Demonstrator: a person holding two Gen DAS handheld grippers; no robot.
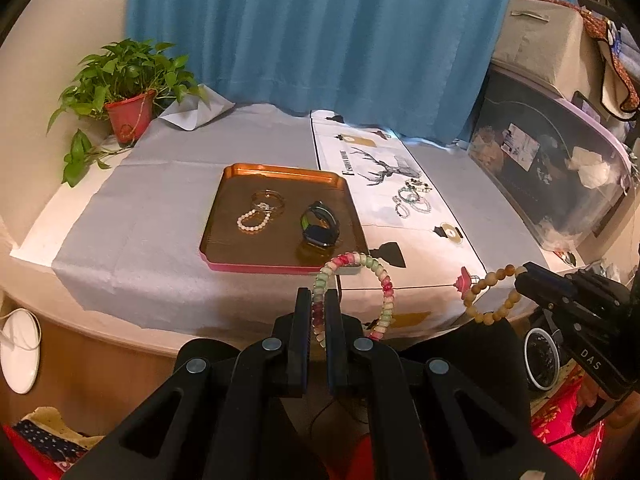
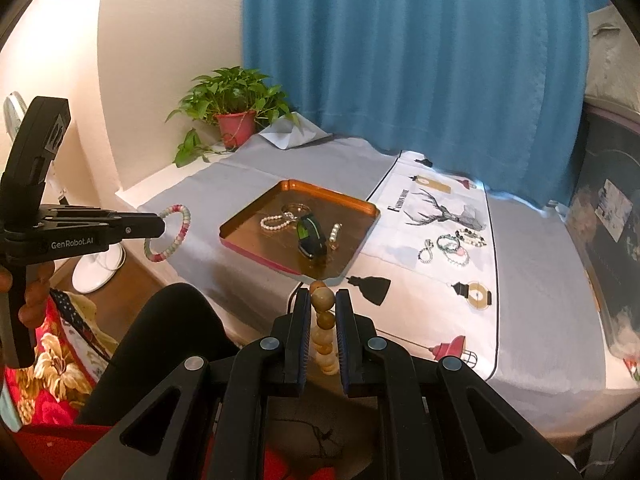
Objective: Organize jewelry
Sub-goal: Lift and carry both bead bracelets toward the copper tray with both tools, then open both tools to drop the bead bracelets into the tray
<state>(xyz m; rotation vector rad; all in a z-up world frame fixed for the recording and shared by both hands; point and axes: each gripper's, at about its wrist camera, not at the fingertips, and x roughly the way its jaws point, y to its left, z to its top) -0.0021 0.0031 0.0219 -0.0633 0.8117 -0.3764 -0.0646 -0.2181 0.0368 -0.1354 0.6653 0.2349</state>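
Left gripper jaws were clamped on a pink-and-green bead bracelet, held in the air just before the near edge of the counter. Right gripper jaws were closed on a wooden bead bracelet, also held off the counter. The copper tray carried a pearl bracelet, bangles and a watch. More bracelets lay on the printed cloth, right of the tray.

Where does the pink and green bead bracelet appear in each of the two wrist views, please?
Left wrist view: pink and green bead bracelet low centre, clamped in left gripper.
Right wrist view: bracelet at left, off the table edge.
Shared landmark: copper tray.
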